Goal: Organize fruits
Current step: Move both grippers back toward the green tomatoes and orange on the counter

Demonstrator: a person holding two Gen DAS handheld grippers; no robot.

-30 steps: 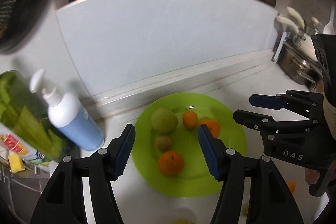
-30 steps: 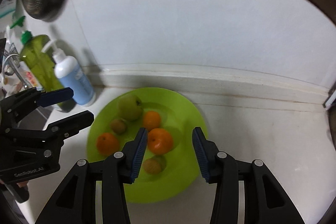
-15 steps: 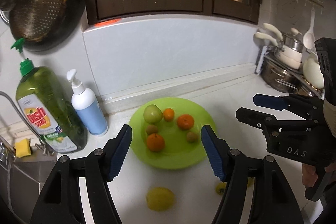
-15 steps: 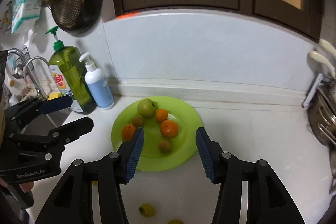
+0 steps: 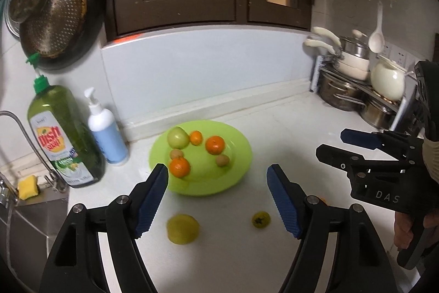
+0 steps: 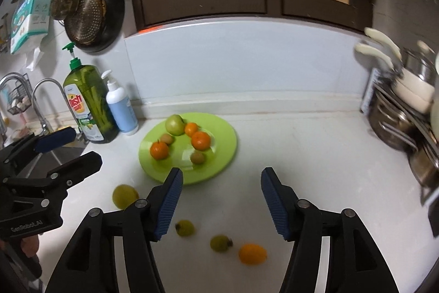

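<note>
Black arms with blue ribbed pads make up both tools. The left gripper is held above the white counter with its jaws spread wide and nothing between them, pointing toward the back wall; the right gripper is held the same way, jaws wide apart and empty. Each one shows in the other's camera, level and off to the side, with part of the holding hand visible under its handle.

Just ahead of both lies the lime-green plate, flat on the counter near the backsplash. On it sit a green apple at the far edge, a small orange touching it, a larger orange beside that, a third orange toward the left rim, and two small brownish fruits between them.

Off the plate, on the bare counter close below the grippers, lie a yellow-green fruit to the left, two small greenish fruits nearer the middle, and an orange fruit beside them; these are blurred.

Left of the plate stand a white pump bottle and a green dish-soap bottle, touching or nearly so, next to the faucet. Stacked pots fill a rack at the right.
</note>
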